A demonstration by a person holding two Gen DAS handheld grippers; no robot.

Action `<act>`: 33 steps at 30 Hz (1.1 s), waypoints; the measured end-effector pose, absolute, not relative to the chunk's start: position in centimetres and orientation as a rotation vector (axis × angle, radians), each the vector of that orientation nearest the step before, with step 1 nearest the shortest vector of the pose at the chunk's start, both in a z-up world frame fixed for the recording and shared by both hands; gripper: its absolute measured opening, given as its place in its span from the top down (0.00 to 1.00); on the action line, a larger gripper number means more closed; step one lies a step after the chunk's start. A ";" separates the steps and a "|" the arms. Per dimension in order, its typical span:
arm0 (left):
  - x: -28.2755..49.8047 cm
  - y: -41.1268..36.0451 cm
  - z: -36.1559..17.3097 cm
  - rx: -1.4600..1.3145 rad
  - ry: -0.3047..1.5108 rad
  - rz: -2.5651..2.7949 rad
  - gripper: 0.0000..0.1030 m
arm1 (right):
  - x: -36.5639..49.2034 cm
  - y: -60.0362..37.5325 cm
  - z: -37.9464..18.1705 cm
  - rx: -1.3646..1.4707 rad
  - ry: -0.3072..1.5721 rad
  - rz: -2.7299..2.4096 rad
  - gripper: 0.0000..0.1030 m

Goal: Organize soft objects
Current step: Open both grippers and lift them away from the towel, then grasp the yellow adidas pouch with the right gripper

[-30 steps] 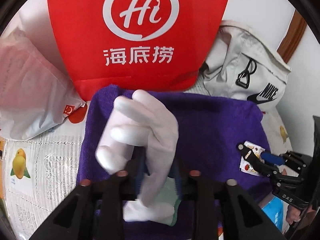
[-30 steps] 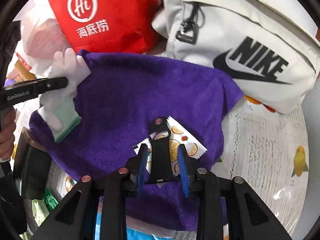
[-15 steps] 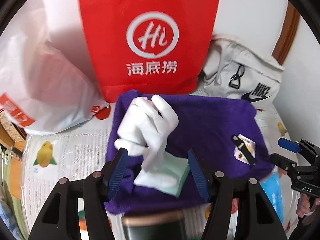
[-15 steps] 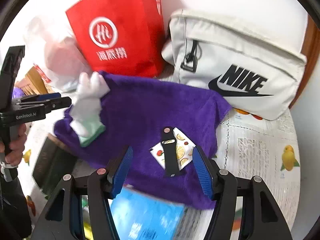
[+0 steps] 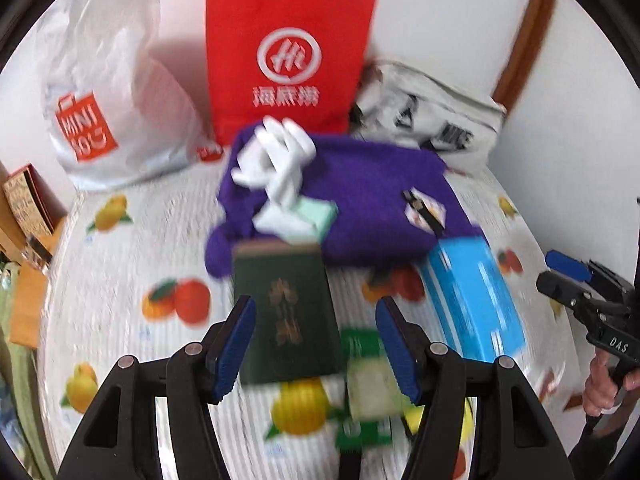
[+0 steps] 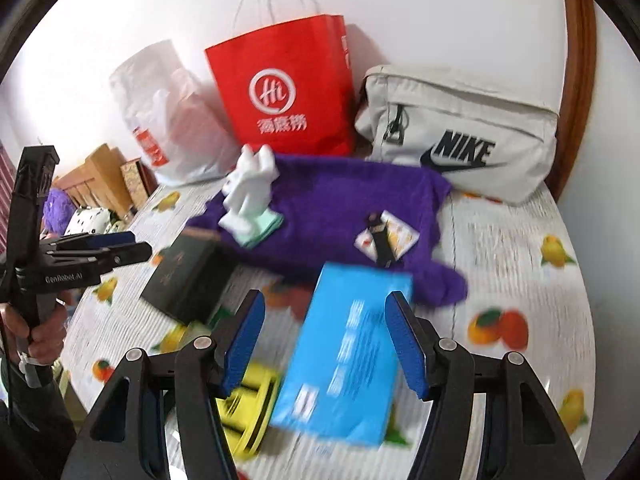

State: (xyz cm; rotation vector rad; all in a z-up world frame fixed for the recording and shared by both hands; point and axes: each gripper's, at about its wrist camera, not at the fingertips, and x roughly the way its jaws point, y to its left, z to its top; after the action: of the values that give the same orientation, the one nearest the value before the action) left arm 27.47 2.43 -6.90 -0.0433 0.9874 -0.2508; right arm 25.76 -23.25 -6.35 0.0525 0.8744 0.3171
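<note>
Both grippers hang above the fruit-print tablecloth [image 6: 516, 248] with nothing in their grasp: the left gripper [image 5: 316, 344] has its blue pads parted over a dark green box [image 5: 286, 312], and the right gripper [image 6: 324, 340] stands equally parted over a blue box [image 6: 344, 352], neither pad pressing on anything. Farther back a purple towel [image 6: 340, 208] lies spread on the cloth, and on its left part rests a white glove [image 6: 250, 196] with a pale green cuff, fingers pointing up toward the red paper bag [image 6: 288, 84]. On the towel's right part sits a small fruit-print sachet [image 6: 394, 236] with a black clip [image 6: 380, 240] across it. Behind stand a white plastic bag [image 5: 116, 80] and a grey Nike bag [image 6: 464, 136].
</note>
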 end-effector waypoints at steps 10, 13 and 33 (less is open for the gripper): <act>22.0 4.3 -11.4 -0.066 1.089 -0.316 0.42 | 19.1 -20.4 -8.6 0.044 0.918 0.292 0.38; 21.3 5.2 -11.9 -0.069 1.089 -0.321 0.42 | 18.4 -19.6 -9.5 0.040 0.936 0.284 0.38; 19.2 6.0 -16.3 -0.045 1.113 -0.299 0.36 | 17.4 -17.4 -14.2 0.011 1.030 0.301 0.37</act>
State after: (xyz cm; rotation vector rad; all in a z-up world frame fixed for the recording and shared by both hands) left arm 19.17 6.04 -16.32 -0.0450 1.1134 -0.2994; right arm 17.43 -17.42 -14.22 0.0114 1.0303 0.3008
